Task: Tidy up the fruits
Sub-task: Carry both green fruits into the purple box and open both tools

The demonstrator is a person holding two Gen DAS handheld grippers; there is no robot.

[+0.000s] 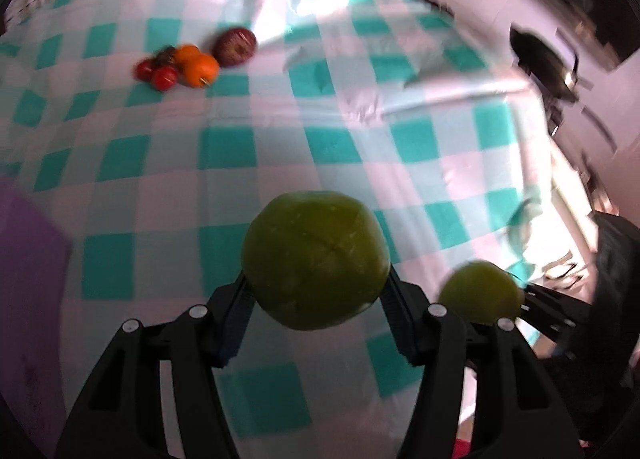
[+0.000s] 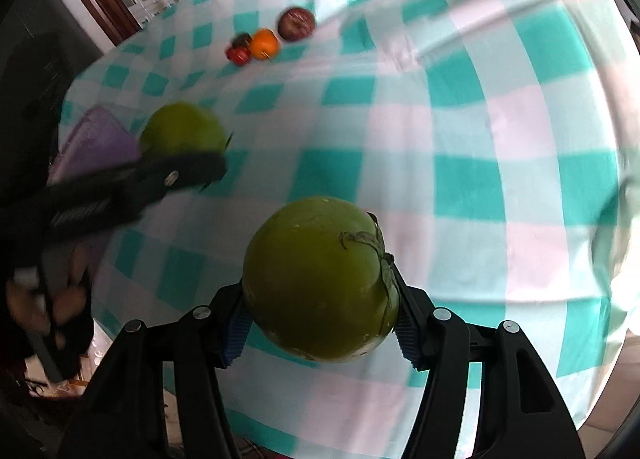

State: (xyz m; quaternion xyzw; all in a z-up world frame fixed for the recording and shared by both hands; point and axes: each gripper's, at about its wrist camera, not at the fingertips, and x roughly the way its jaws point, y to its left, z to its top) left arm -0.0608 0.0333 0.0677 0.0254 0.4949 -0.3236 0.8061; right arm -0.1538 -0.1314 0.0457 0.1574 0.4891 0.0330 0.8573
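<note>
My left gripper is shut on a green tomato and holds it above the checked tablecloth. My right gripper is shut on a second green tomato, stem side to the right. Each shows in the other's view: the right one's tomato at lower right, the left one's tomato at left. At the far side lie a dark red apple, oranges and small red tomatoes; they also show in the right wrist view, the apple, an orange, a red tomato.
A purple container sits at the table's left edge, also in the right wrist view. A dark pan stands beyond the table's right edge. The cloth has creases near the far middle.
</note>
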